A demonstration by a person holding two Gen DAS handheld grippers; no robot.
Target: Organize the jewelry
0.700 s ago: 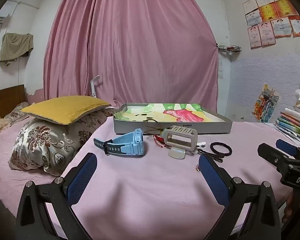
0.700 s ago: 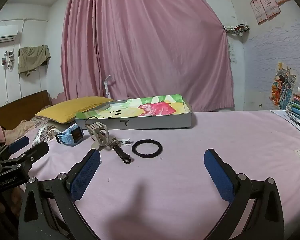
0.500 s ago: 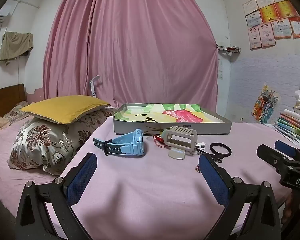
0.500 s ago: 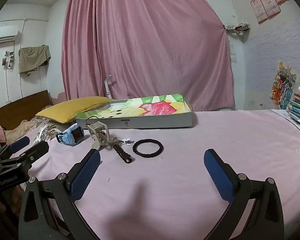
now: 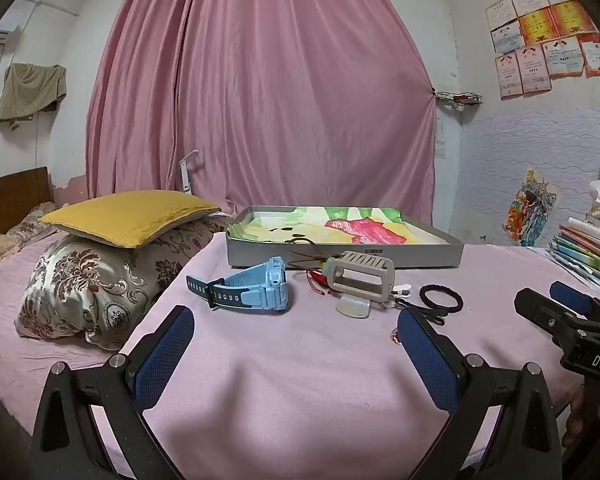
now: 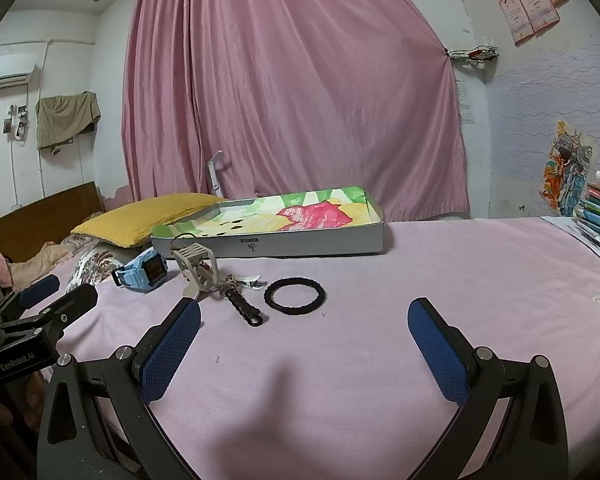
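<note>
Nothing has moved; your left gripper (image 5: 296,344) and right gripper (image 6: 304,336) stay wide open, empty, near the blue watch (image 5: 252,290), black ring (image 6: 295,295) and far tray (image 5: 346,254).

A home bedroom: bed (image 5: 300,380), pillows (image 5: 128,218), curtain (image 5: 268,92).

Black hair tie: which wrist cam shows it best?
Right wrist: the black hair tie lies whole and unobstructed on the pink sheet. In the left wrist view it is smaller, flattened to an oval, close to that gripper's fingertip.
</note>
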